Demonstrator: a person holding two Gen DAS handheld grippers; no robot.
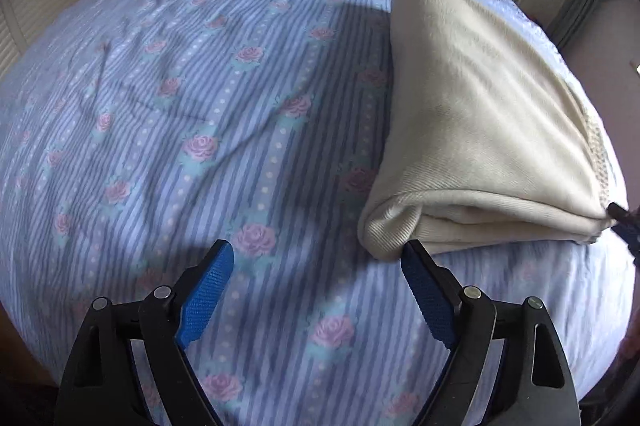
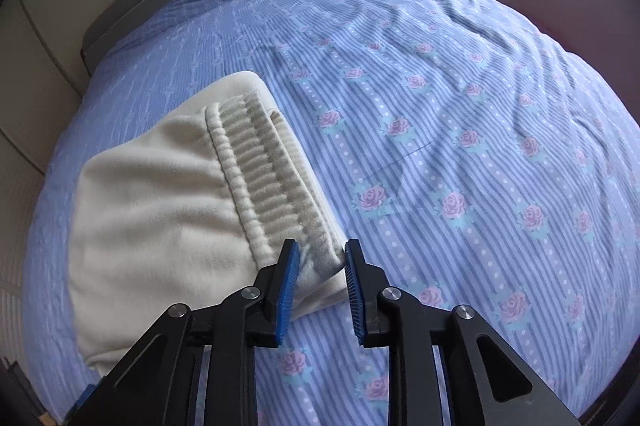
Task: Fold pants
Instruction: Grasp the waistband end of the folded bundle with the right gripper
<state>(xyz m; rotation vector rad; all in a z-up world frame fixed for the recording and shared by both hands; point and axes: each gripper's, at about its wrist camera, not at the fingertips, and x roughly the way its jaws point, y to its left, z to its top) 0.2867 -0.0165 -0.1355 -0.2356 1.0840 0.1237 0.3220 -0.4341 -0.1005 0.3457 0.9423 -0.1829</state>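
Bed sheet [image 1: 168,113] fills both views: blue stripes, rose print, some wrinkles. The cream pants [image 1: 472,129] lie on it as a compact folded stack, near the bed's close edge, between the two grippers.

Left gripper [image 1: 316,262]: jaws spread wide, nothing between them. Its right finger tip sits at or just beside the stack's near left corner; contact can't be confirmed.

Right gripper [image 2: 322,258]: jaws partly apart, straddling the near corner of the stack at the ribbed waistband [image 2: 264,169]. Fabric sits in the gap, but the pads [image 2: 290,274] don't look pressed onto it, so it reads as open, not a grip.

Risks, judged from this:
- If the right jaws close here, they likely catch only the top layer or the corner. Lifting then peels the stack open and undoes the fold.
- If the left finger tip pushes in, it could shove the corner and skew the layers.
- The stack is close to the bed edge, so a drag toward the person could pull it off.
- The sheet is loose, and a low pinch could grab it along with the pants.

View differences:
- The right wrist view shows the waistband ribbing and the corner inside the jaws. The left wrist view shows neither.
- The left wrist view shows the stacked layer edges along the near side, and a dark tip of the other gripper at the stack's far right corner.
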